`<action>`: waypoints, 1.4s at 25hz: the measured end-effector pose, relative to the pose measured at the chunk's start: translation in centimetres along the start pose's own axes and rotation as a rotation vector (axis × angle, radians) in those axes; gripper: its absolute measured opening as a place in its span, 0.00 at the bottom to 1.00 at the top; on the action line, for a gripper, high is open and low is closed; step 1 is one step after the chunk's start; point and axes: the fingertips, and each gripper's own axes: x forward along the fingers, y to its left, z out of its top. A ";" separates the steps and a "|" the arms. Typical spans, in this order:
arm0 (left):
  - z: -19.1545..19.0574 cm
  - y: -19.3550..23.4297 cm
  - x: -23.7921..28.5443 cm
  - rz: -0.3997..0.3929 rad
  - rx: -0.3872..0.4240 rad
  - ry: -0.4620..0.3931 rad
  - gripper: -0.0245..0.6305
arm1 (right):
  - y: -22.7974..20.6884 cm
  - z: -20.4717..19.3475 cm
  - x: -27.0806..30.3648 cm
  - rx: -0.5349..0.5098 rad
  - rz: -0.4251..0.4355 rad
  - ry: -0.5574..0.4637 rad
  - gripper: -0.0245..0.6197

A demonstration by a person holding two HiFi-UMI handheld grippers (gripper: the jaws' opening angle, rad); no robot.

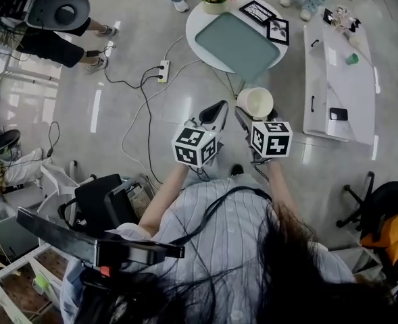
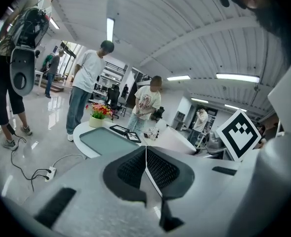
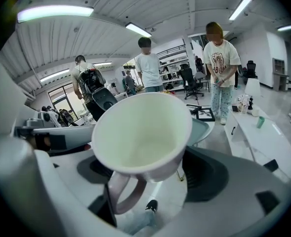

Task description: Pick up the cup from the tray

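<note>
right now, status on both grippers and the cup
Left gripper shut, empty. Right gripper shut on cup. Cup off the tray, held beside the table. Nothing blocking it.

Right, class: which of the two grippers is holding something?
The right gripper: its jaws grip the white cup. The left gripper has its jaws closed together on nothing.

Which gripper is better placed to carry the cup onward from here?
Right. The right gripper is clamped on the cup, which is off the tray. The left gripper has its jaws together on nothing.
</note>
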 end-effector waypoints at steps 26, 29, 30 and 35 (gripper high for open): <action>-7.6 -11.4 -9.5 0.160 0.008 -0.055 0.06 | 2.1 -9.7 -12.7 -0.017 0.142 -0.009 0.66; -7.9 -11.4 -9.9 0.153 0.013 -0.050 0.06 | 2.5 -10.1 -13.0 -0.013 0.137 -0.010 0.66; -8.1 -11.4 -10.1 0.149 0.013 -0.047 0.06 | 2.7 -10.3 -13.0 -0.011 0.135 -0.009 0.66; -8.8 -11.1 -11.9 0.132 0.010 -0.042 0.06 | 4.5 -11.3 -13.5 0.003 0.123 -0.008 0.66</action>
